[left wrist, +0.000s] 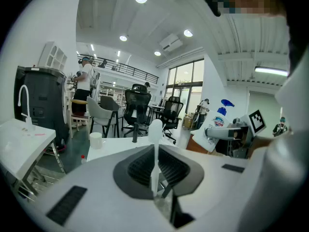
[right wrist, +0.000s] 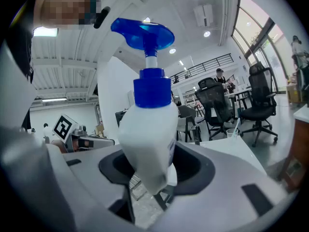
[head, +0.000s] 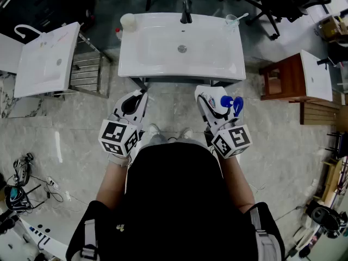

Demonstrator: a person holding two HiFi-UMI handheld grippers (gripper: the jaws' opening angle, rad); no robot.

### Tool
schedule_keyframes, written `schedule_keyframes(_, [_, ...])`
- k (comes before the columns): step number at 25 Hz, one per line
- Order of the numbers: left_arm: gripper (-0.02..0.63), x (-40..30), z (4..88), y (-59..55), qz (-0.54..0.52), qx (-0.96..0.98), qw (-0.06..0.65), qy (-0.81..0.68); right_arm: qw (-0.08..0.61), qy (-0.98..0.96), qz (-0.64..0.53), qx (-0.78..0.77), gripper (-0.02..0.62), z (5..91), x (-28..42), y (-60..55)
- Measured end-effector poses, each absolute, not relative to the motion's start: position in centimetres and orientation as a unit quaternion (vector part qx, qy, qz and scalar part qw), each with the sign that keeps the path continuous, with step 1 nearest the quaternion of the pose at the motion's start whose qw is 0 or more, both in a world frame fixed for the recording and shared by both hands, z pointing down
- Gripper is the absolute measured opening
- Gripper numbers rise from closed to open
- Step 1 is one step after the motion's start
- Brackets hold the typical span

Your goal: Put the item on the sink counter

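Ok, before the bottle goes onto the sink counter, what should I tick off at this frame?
1. Right gripper grips the bottle: ok, jaws closed on its lower body.
2. Bare spot on the sink: ok, the front rim is free.
3. Faucet, cup and glass out of the way: ok, all stand at the back edge.
4. Bottle over the counter: not ok, in the head view it is short of the front edge.
5. Left gripper secure: ok, shut on a thin white item.
6. What that white item is: cannot tell.
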State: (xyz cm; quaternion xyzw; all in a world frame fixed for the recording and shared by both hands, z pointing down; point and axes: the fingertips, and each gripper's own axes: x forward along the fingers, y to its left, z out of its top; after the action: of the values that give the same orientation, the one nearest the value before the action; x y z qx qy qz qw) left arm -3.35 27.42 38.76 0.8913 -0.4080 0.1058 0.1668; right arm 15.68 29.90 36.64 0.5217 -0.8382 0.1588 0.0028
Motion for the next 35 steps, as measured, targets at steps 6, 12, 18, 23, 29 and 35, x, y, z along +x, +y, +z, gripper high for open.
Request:
schedule_keyframes(6, [0.035,-4.4,39.0,27.0,0.104,0.891,0.169,-0.409,0.006,-0.838,0.158,0.523,0.213,36.6,14.7,29.4])
schedule_keyframes(12, [0.036,-6.2,38.9,26.6,0.093,0.891,0.167,-0.411,0.004,-0.834,0.161,0.527,0.213,36.6,13.6,29.1])
schedule_keyframes(18, [0.037,-8.9,38.8,25.7,0.083,0.891,0.168,-0.413,0.003,-0.827,0.163,0.538,0.213,36.3,12.2,28.3])
schedule_keyframes(23, [0.035,-11.5,39.2,25.3,0.081,0.895,0.169,-0.404,0.010,-0.819,0.155,0.553,0.213,36.4,10.7,27.6])
schedule_keyframes(29, [0.035,-14.4,40.9,24.7,0.089,0.891,0.182,-0.407,0.019,-0.811,0.157,0.563,0.214,37.0,9.3,27.2])
schedule_keyframes(35, [0.036,-14.4,41.9,23.2,0.097,0.884,0.193,-0.414,0.021,-0.812,0.168,0.559,0.215,37.9,9.7,24.7])
